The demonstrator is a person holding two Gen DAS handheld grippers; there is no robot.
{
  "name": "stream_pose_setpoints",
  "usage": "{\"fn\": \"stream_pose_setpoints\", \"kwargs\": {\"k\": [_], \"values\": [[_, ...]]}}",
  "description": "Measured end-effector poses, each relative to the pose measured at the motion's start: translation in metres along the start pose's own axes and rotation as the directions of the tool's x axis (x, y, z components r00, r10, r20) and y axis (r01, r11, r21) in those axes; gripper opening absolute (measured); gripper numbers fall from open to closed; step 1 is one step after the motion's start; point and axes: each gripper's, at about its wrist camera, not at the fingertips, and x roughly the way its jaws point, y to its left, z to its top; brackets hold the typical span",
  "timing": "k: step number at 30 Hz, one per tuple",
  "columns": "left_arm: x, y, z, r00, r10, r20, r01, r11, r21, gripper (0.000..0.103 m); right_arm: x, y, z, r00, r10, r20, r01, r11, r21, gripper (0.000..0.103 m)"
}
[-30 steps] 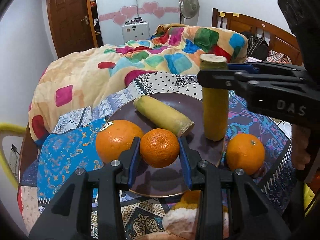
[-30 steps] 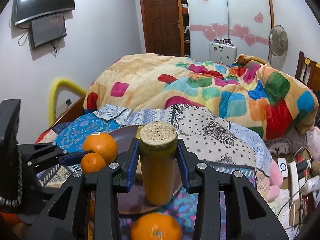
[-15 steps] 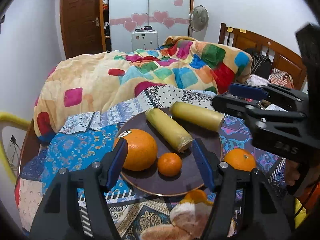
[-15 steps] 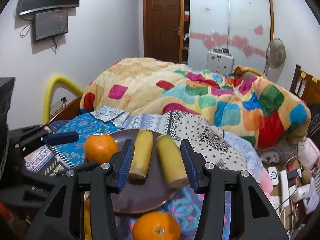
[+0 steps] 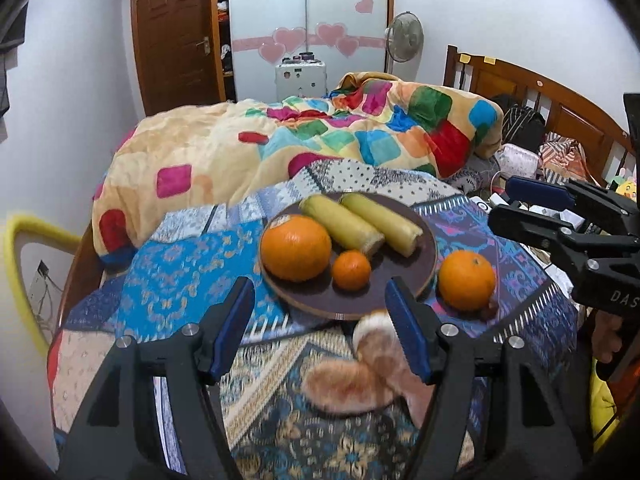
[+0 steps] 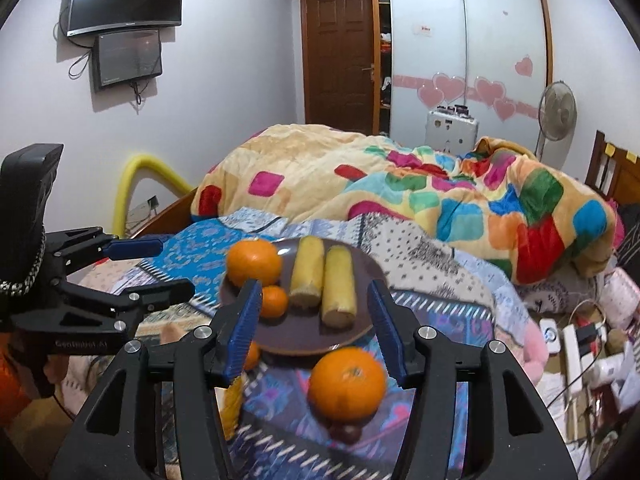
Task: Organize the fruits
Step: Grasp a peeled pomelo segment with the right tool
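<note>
The left gripper (image 5: pixel 320 328) is empty, with its jaws wide apart, and it hangs above the patterned cloth (image 5: pixel 176 276) on the near side of the plate (image 5: pixel 352 304). The right gripper (image 6: pixel 312 328) is empty too, its jaws spread wide, and it looks down on the same plate from the other side; in the left view it shows at the right edge (image 5: pixel 516 204).

On the brown plate lie four things: a big orange (image 5: pixel 295 247) at the left, a small mandarin (image 5: pixel 351 270) just beside it, and two yellow cylinders (image 5: pixel 360 222) lying side by side, touching each other along their length. The mandarin lies just in front of the end of the nearer cylinder.

A second orange (image 5: pixel 466 280) sits on the cloth just beside the plate, off its right rim; in the right view it is blurred, near the camera (image 6: pixel 346 386). A small dark fruit (image 6: pixel 345 432) lies against it.

Under the left gripper a pale orange fuzzy thing (image 5: pixel 360 376) lies on the cloth; I cannot tell what it is.

Behind the plate a colourful blanket (image 5: pixel 320 140) covers the bed.
</note>
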Motion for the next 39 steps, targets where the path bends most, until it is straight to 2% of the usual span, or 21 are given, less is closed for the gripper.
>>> {"fn": "stream_pose_setpoints", "kwargs": {"k": [4, 7, 12, 16, 23, 24, 25, 32, 35, 39], "values": [[-0.005, 0.004, -0.022, 0.999, 0.003, -0.032, -0.004, 1.000, -0.014, 0.068, -0.002, 0.006, -0.015, 0.999, 0.039, -0.021, -0.039, 0.999, 0.031, 0.052], [-0.006, 0.006, -0.040, 0.999, 0.012, -0.052, -0.013, 1.000, -0.023, 0.069, 0.001, 0.014, -0.030, 0.998, 0.057, -0.042, -0.055, 0.997, 0.046, 0.057], [-0.005, 0.011, -0.067, 0.996, 0.027, -0.084, -0.030, 0.999, -0.038, 0.069, 0.016, 0.030, -0.052, 0.987, 0.129, -0.094, -0.123, 0.990, 0.074, 0.057], [-0.006, 0.010, -0.088, 0.994, 0.043, -0.100, -0.046, 0.999, -0.026, 0.069, 0.031, 0.041, -0.064, 0.981, 0.151, -0.124, -0.140, 0.986, 0.088, 0.057], [-0.001, 0.008, -0.105, 0.992, 0.034, -0.121, -0.037, 0.999, -0.022, 0.069, 0.052, 0.053, -0.075, 0.975, 0.140, -0.171, -0.128, 0.989, 0.079, 0.057], [0.001, 0.009, -0.107, 0.991, 0.030, -0.128, -0.034, 0.999, -0.030, 0.069, 0.053, 0.053, -0.076, 0.975, 0.138, -0.174, -0.126, 0.989, 0.080, 0.054], [0.003, 0.010, -0.108, 0.991, 0.026, -0.134, -0.032, 0.999, -0.036, 0.069, 0.054, 0.053, -0.077, 0.974, 0.137, -0.178, -0.125, 0.989, 0.076, 0.045], [0.005, 0.007, -0.102, 0.991, 0.009, -0.130, -0.017, 0.998, -0.059, 0.071, 0.039, 0.049, -0.079, 0.982, 0.122, -0.147, -0.112, 0.991, 0.071, 0.038], [0.008, 0.001, -0.097, 0.992, 0.006, -0.125, -0.013, 0.998, -0.057, 0.073, 0.033, 0.042, -0.078, 0.985, 0.118, -0.129, -0.108, 0.991, 0.077, 0.031], [0.011, -0.009, -0.088, 0.993, -0.013, -0.121, 0.006, 0.998, -0.056, 0.075, 0.023, 0.035, -0.080, 0.989, 0.096, -0.114, -0.088, 0.994, 0.069, 0.029]]}}
